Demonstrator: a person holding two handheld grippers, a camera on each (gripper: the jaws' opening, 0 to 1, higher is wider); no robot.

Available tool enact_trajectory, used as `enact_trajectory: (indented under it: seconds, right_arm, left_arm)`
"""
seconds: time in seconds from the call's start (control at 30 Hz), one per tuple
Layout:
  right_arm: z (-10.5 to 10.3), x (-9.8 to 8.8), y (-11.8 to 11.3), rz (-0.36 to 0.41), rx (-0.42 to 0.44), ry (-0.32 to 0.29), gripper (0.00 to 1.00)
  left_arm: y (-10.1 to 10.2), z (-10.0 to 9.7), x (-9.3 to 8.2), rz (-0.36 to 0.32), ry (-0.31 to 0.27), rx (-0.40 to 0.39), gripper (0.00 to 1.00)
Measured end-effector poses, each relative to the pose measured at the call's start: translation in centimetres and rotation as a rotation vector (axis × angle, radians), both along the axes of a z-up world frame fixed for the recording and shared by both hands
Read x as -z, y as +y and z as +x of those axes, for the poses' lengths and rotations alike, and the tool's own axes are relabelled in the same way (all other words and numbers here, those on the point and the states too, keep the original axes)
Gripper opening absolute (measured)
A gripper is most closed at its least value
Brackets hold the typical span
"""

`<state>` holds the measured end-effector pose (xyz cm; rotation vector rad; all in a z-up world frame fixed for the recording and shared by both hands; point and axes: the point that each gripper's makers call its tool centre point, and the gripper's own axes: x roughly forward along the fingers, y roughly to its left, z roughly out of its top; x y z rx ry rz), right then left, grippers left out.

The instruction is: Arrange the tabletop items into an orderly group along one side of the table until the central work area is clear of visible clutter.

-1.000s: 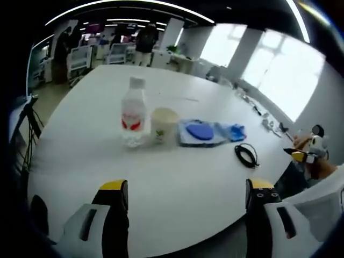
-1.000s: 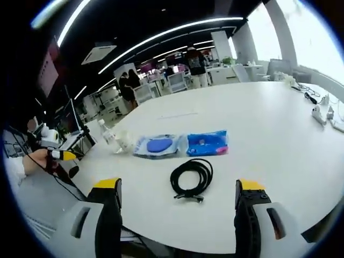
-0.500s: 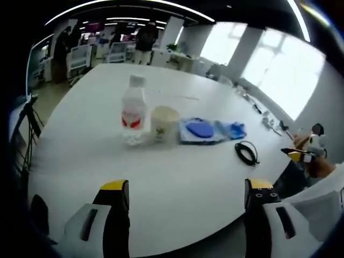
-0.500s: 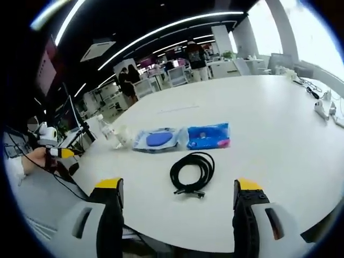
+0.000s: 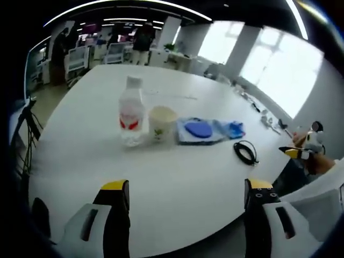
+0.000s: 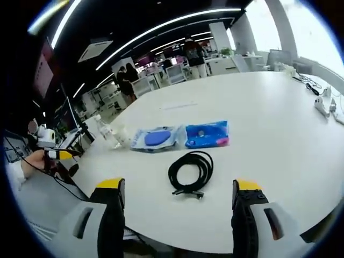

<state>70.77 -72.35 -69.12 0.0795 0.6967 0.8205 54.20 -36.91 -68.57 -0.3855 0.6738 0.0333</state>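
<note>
On the white table stand a clear water bottle with a red label and a paper cup side by side. Right of them lie a blue disc in a clear pouch, a blue packet and a coiled black cable. My left gripper is open at the near table edge, short of the bottle. My right gripper is open just before the black cable, with the blue packet, the pouch and the bottle beyond it.
A power strip and cords lie on the table's far right side. The other gripper shows at the right in a hand, and at the left from the other side. People and desks fill the office behind.
Both views have drifted slightly; the right gripper has edged a little closer to the black cable. Nothing on the table has moved.
</note>
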Motion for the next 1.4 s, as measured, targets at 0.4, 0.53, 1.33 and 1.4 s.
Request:
enact_trajectory:
  seconds: [0.4, 0.53, 1.33, 1.4]
  right_arm:
    - [0.0, 0.1, 0.8, -0.014, -0.030, 0.011, 0.79]
    - [0.3, 0.1, 0.6, -0.015, -0.030, 0.014, 0.78]
    - [1.5, 1.3, -0.4, 0.008, 0.012, 0.038, 0.77]
    - [1.5, 1.2, -0.3, 0.008, 0.011, 0.036, 0.76]
  left_arm:
    - [0.1, 0.0, -0.2, 0.008, -0.003, 0.001, 0.84]
    - [0.1, 0.0, -0.5, 0.010, -0.011, -0.003, 0.83]
    - [-0.2, 0.2, -1.1, -0.003, -0.031, -0.017, 0.81]
    - [-0.1, 0.2, -1.1, -0.002, -0.034, -0.018, 0.81]
